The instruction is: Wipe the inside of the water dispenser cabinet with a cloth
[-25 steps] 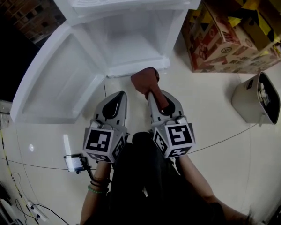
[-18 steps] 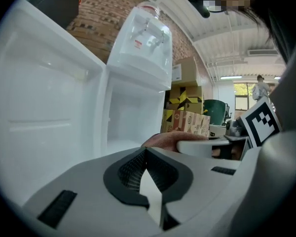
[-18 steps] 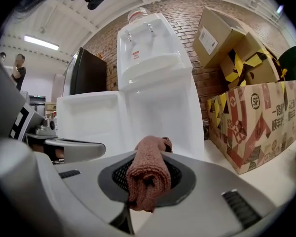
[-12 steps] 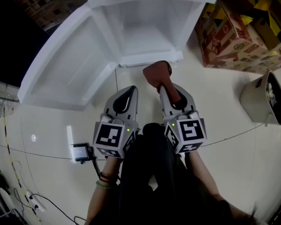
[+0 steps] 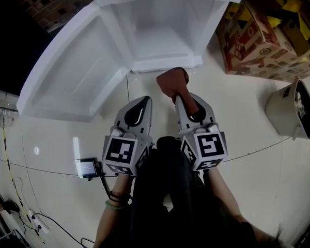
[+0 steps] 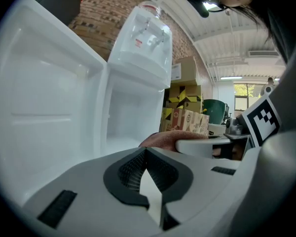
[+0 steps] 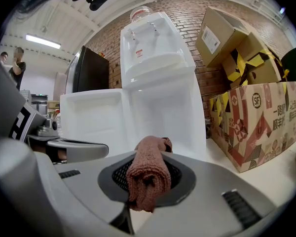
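Head view: a white plastic water dispenser cabinet (image 5: 160, 40) stands open on the pale tiled floor (image 5: 237, 112), with its door (image 5: 72, 76) swung to the left. The right hand-held gripper (image 5: 181, 98) holds a rolled brown cloth (image 5: 171, 81) just in front of the cabinet's bottom edge. The left hand-held gripper (image 5: 140, 103) is beside it.

Left gripper view: its jaws are closed together with nothing in them.

Right gripper view: the jaws squeeze the cloth.

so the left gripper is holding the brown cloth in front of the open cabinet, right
Not quite. The brown cloth is clamped in the right gripper, as the right gripper view shows; the left gripper is shut with nothing in it. The rest holds: the cloth is in front of the open cabinet.
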